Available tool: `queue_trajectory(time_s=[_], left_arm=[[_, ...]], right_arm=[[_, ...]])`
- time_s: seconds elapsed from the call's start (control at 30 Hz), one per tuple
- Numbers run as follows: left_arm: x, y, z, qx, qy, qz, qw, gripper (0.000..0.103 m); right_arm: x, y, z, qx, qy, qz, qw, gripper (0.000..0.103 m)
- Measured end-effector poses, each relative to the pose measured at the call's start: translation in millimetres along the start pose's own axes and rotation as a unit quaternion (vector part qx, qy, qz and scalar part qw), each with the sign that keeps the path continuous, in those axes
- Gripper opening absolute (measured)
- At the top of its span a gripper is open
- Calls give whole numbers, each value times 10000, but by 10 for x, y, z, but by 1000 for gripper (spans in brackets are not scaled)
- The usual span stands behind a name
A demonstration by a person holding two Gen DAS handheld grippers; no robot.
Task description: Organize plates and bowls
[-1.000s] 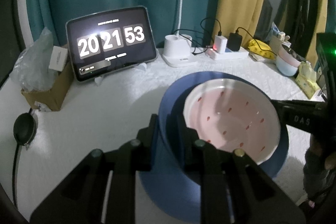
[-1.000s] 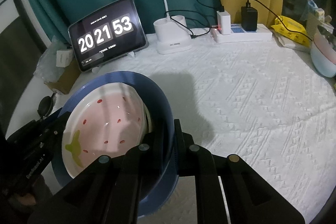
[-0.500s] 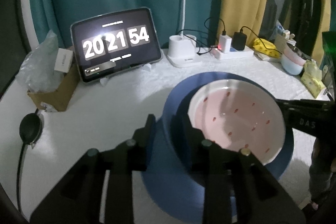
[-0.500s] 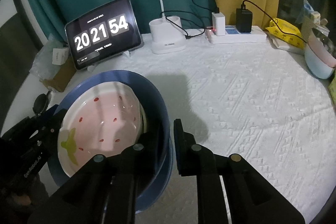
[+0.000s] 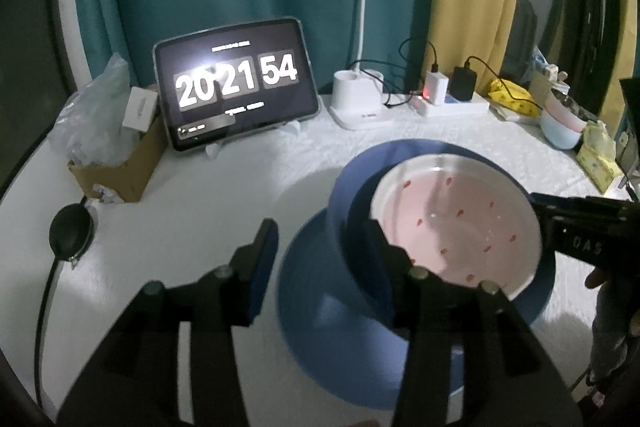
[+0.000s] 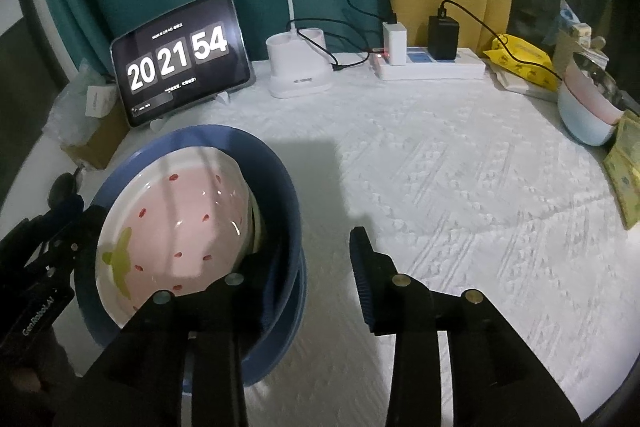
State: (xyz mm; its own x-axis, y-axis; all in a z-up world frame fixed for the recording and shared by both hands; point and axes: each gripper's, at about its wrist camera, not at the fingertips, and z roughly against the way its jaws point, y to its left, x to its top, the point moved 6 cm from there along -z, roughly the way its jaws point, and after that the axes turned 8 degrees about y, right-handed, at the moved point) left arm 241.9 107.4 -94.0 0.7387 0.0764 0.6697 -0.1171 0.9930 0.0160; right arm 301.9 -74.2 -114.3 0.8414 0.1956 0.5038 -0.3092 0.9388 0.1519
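Observation:
A blue bowl [image 5: 348, 211] stands on a blue plate [image 5: 320, 339] on the white tablecloth. A pink strawberry-patterned bowl [image 5: 452, 223] lies tilted inside it. My left gripper [image 5: 320, 247] is open, its jaws straddling the blue bowl's left rim. In the right wrist view the blue bowl [image 6: 276, 179] holds the pink bowl [image 6: 180, 223], and my right gripper [image 6: 316, 259] is open, its jaws either side of the bowl's right rim.
A tablet clock [image 6: 180, 59], a lamp base [image 6: 298, 71] and a power strip [image 6: 432, 67] stand along the back. Stacked pastel bowls [image 6: 588, 115] sit at the far right by yellow packets [image 6: 524, 59]. A cardboard box [image 5: 120, 163] stands at the left.
Both grippers were shut on the blue bowl's rim; both have opened and let go. The bowls have come down to rest on the blue plate.

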Motion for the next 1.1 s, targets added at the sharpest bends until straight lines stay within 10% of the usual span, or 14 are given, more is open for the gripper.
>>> queue_trajectory(time_s=[0.57,0.7,1.1], left_arm=[[-160,-146,337,-141,-234,17,9996,50],[-217,-203,431,-213,-294,26,9993,74],[-358,-361,702,-269,-458,9,9986,81]], right_arm=[[-181,10,333,6,-289,33,9996,47],[-240,6,405,3,-338,42,9994,47],[-455,-20,666,9,-538,89,9985,47]])
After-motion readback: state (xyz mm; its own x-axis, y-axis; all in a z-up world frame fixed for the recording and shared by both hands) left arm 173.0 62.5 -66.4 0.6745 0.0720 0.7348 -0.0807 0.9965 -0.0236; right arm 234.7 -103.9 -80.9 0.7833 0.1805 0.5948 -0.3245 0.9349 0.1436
